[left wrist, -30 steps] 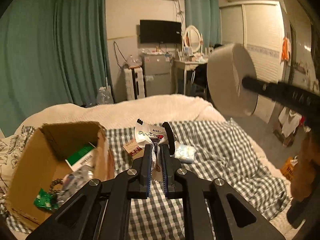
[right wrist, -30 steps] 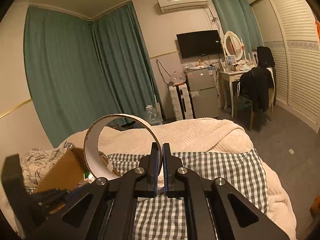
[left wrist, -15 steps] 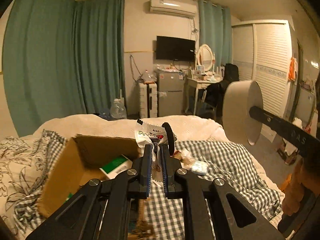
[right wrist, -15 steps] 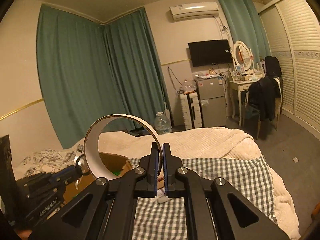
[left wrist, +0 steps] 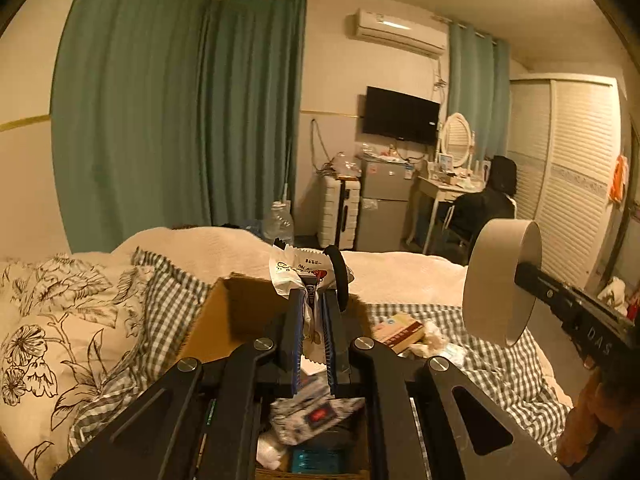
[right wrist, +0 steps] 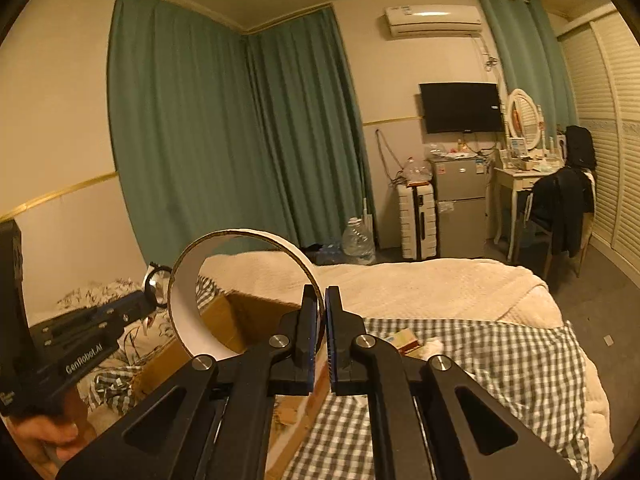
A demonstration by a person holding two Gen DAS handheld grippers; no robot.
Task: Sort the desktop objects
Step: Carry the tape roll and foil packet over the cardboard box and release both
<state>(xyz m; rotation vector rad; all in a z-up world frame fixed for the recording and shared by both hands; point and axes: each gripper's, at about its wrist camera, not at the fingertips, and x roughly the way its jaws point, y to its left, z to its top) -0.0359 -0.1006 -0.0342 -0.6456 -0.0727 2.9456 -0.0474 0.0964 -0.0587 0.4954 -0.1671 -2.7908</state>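
Left wrist view: left gripper, clamping the snack packet, now hangs over the cardboard box; right gripper still pinches the tape ring.

Teal curtains hung across the room's corner, with an air conditioner mounted high on the wall. Below it a dark television was fixed above a small grey fridge, and a white suitcase stood just beside the fridge. A dressing desk carried an oval mirror. A large water bottle sat on the floor near the curtains. A louvred wardrobe lined the right wall.
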